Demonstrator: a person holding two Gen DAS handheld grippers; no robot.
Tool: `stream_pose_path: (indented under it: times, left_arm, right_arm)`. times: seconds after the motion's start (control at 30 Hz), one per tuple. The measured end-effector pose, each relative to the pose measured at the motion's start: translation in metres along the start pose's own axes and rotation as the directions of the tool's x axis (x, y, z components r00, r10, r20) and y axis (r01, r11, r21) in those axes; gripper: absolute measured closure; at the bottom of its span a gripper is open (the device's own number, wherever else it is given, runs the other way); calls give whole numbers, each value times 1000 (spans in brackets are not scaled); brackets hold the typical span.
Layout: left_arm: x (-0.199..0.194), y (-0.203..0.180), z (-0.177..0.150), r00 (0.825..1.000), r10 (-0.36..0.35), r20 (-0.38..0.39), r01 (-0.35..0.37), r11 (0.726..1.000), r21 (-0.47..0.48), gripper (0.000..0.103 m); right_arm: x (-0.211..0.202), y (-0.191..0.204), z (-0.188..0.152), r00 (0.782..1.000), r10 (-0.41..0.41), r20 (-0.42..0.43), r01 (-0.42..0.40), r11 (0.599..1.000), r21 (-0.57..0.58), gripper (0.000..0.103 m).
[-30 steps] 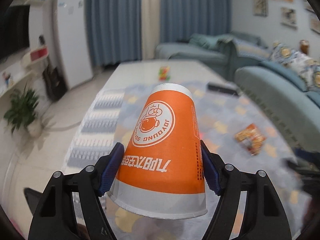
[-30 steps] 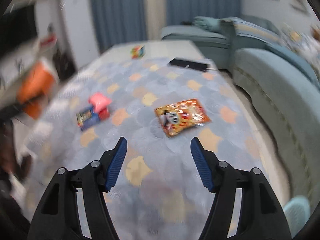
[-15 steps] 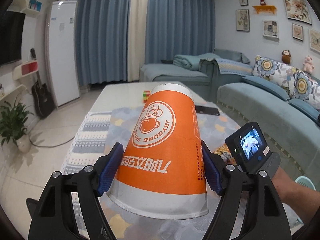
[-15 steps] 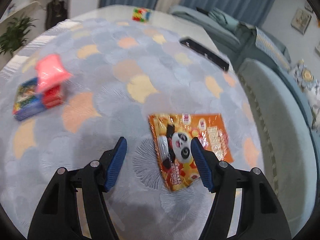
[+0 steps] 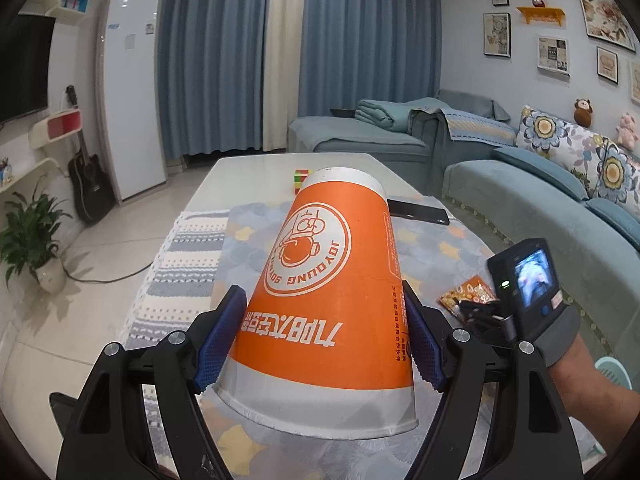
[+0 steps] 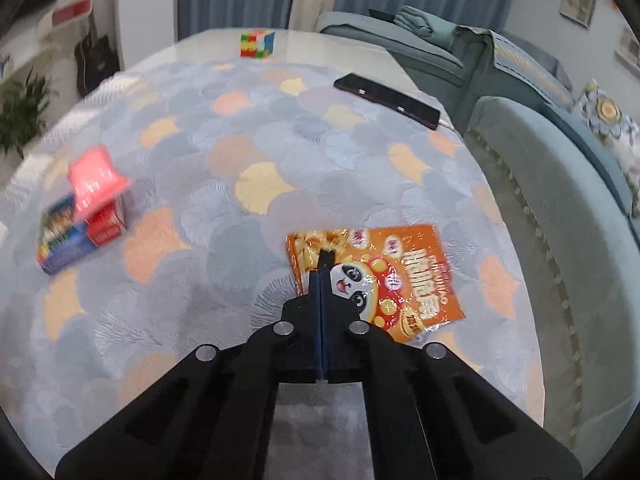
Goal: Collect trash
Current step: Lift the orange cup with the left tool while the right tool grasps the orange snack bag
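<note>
I see the orange snack packet lying flat on the patterned tablecloth, with my right gripper clenched tight, its tips on the packet's left edge; whether it pinches the foil I cannot tell. My left gripper grasps an upturned orange paper cup. A phone lies beyond

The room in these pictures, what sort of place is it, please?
Most likely a home living room. A blue sofa with flowered cushions runs beside a low table under a patterned cloth, framed pictures hang on the wall, and a guitar leans near a tall white fridge.
</note>
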State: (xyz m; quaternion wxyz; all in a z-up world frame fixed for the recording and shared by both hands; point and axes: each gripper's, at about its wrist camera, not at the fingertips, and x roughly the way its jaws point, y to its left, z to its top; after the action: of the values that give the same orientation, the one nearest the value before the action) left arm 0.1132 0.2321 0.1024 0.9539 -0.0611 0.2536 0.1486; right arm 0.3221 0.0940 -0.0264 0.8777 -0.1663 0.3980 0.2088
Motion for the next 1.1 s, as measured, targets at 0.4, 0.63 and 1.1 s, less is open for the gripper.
stream_pose_path:
  times: [0.4,0.63,1.1]
  left_arm:
    - [-9,0,2,1000,-5,16,5,1000,-21,30]
    - [-13,-3,1,1000,-15,23,15,1000,-5,30]
    - [-30,-42,-5,991,-130,45,126,989,84,30]
  right_arm:
    - [-78,7,1,986,95,139,-100,995,30,103]
    - [-125,-6,-4,973,121,198,-133,990,48,103]
    - [-207,-82,-84,967,69,244,-122,971,205,103]
